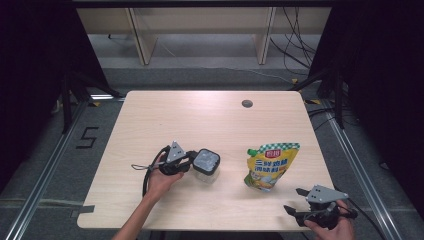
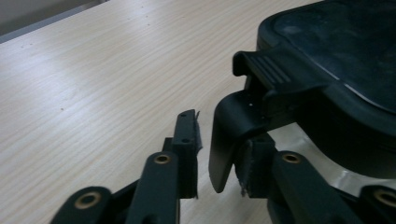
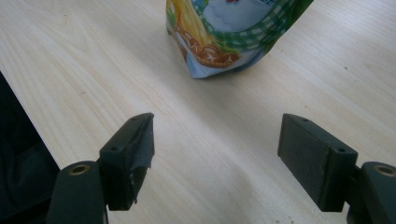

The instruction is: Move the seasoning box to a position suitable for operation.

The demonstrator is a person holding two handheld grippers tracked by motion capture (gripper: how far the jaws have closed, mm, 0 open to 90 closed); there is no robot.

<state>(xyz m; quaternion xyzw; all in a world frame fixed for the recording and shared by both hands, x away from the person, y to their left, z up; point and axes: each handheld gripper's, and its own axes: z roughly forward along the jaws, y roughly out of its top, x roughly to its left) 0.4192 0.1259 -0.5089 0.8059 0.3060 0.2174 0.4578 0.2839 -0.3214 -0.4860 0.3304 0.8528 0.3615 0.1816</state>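
Observation:
A clear box with a dark lid stands on the table's near left part. My left gripper is right beside it, held in a hand. In the left gripper view the lid has a black latch flap swung outward. My left gripper straddles that flap with its jaws narrowly apart, and a thin gap shows on the left side. A yellow and green printed pouch stands right of centre. My right gripper hovers at the table's near right corner. It stands wide open with the pouch ahead.
The pale wooden table has a round cable hole near its far edge. The table's near edge runs close beside my right gripper. Wooden shelving and floor cables lie beyond the table.

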